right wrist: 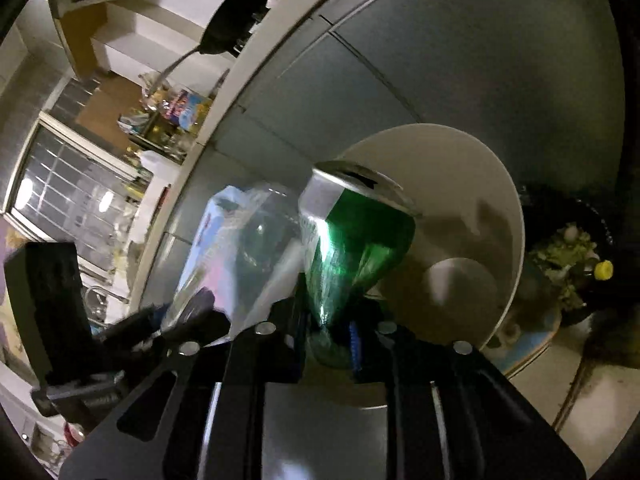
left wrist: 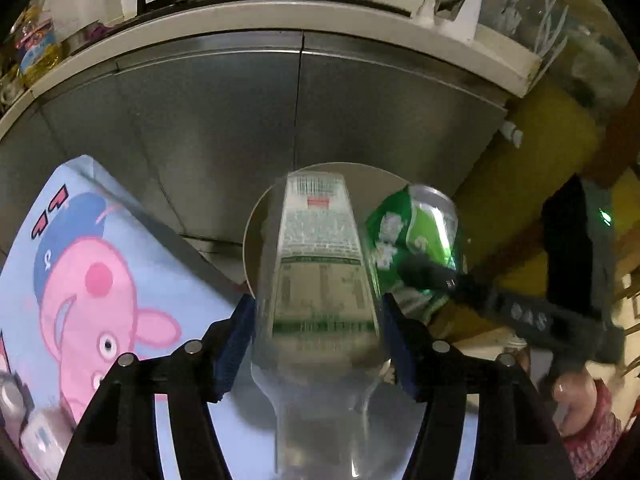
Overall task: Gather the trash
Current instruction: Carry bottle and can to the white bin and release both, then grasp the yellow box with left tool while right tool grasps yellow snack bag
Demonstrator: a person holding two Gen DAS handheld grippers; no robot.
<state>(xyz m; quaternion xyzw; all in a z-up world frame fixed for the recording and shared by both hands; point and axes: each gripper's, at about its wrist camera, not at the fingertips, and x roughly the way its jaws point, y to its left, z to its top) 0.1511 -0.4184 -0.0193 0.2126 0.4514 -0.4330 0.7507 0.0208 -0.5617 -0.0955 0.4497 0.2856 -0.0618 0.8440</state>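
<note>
Trash is in both your grippers and poised at the bin, so the step in hand reads as the drop-off. Your left gripper [left wrist: 318, 316] holds a clear plastic bottle [left wrist: 320, 280] with a green-printed label, its blue pads [left wrist: 236, 340] set against the bottle's sides; the bottle points toward the round white bin [right wrist: 472, 184] ahead. Your right gripper [right wrist: 330, 332] pinches a crushed green drink can [right wrist: 356, 240] low on its body, its silver top tilted over the bin's open mouth. Can and bottle sit just beside each other, both in front of the grey cabinet doors [left wrist: 240, 120], with a pink cartoon-pig box [left wrist: 88, 280] to the left. Next move, in my judgement: bring each item fully over the opening before spreading the jaws, one at a time, since the bottle looks short of the rim.
</note>
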